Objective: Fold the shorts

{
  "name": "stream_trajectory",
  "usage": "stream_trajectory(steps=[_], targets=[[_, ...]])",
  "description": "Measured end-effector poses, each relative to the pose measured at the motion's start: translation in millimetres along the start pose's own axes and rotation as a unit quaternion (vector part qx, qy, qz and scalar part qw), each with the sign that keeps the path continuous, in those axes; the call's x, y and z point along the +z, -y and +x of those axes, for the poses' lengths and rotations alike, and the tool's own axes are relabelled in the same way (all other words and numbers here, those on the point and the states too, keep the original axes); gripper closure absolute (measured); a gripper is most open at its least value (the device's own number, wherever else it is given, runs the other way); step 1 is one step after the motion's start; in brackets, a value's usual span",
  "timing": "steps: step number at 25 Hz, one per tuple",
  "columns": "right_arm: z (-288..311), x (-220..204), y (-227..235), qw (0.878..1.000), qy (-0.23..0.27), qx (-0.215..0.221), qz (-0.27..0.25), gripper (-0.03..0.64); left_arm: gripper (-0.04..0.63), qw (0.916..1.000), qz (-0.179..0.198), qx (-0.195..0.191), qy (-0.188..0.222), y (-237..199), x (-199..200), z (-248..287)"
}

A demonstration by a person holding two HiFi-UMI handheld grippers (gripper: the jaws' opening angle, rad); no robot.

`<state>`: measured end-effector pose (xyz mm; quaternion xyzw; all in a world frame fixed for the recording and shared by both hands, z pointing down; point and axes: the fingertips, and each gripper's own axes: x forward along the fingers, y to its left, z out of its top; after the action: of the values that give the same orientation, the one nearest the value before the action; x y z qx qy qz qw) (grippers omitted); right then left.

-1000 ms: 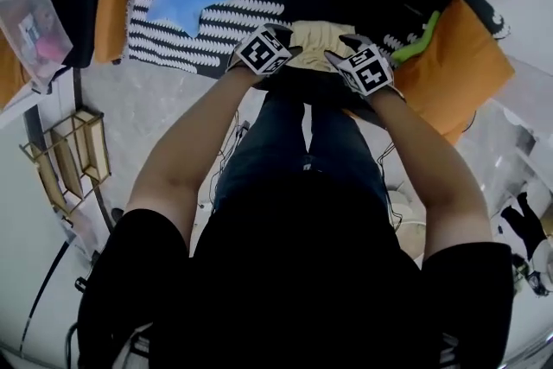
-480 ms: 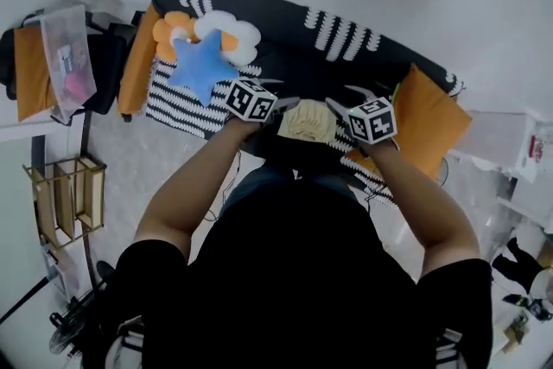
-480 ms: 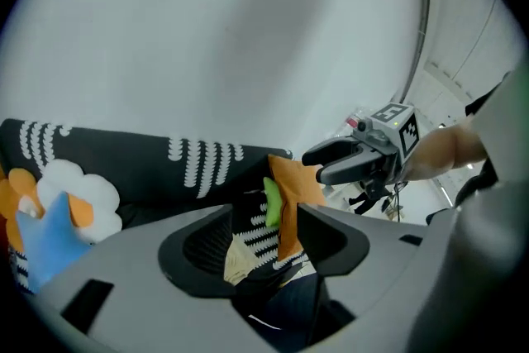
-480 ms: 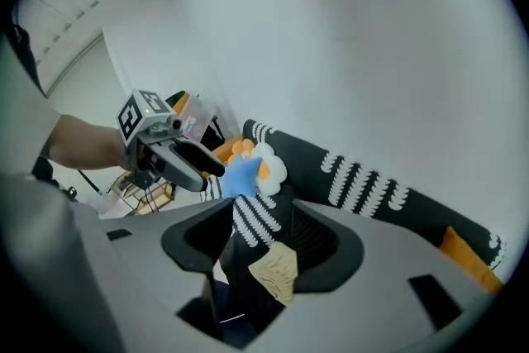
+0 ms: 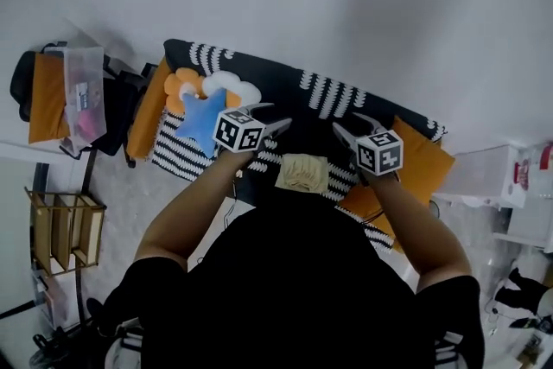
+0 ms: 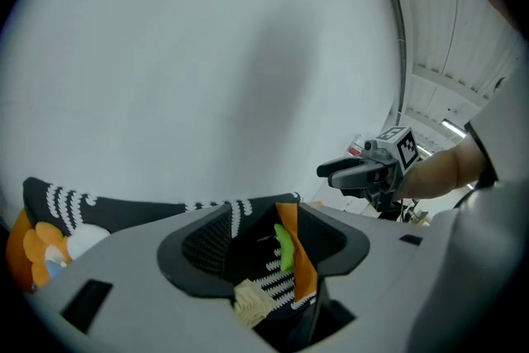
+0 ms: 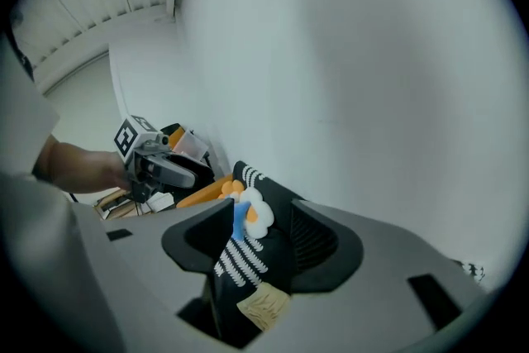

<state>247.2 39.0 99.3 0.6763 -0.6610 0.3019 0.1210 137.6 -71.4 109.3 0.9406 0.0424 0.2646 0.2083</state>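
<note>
- The left gripper point(image 5: 278, 115) and the right gripper point(image 5: 344, 122) are held side by side in the air above the couch point(image 5: 346, 95), well apart from the cloth. I take this to mean the hands are off the garment.
- The left fingers are spread wide and have just been opening. The left gripper view shows only the couch far below in the gap between them.
- The right fingers are also spread, somewhat less widely, and nothing sits between them.
- The shorts point(image 5: 302, 174) lie on the black-and-white striped seat. They are between the two grippers and nearer the person than the backrest.
- A blue star cushion point(image 5: 200, 118) lies well to the left of the shorts, and an orange cushion point(image 5: 419, 160) lies to their right.
- The shorts are pale beige and form a small, compact, roughly square packet lying flat, with no leg or waistband trailing out.
- Faint creases or a pattern cross the top face, too small to make out.
- Judging by that tidy shape, the folding looks finished or nearly so.
</note>
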Motion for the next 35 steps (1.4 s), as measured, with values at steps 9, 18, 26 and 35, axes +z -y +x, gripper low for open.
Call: stream_trajectory(steps=[9,18,26,35], targets=[[-32,49,32,0.998,0.054,-0.039,0.019,0.407,0.339,0.9973,0.027,0.034,0.058,-3,64,-31],[-44,65,50,0.997,0.057,-0.054,0.013,0.433,0.340,0.9960,0.048,0.028,0.070,6,85,-28],[-43,67,56,0.997,0.061,-0.050,0.026,0.437,0.340,0.9956,0.050,0.034,0.072,4,89,-27],[-43,72,55,0.997,0.063,-0.048,0.023,0.443,0.339,0.9952,0.054,0.032,0.075,9,94,-22]])
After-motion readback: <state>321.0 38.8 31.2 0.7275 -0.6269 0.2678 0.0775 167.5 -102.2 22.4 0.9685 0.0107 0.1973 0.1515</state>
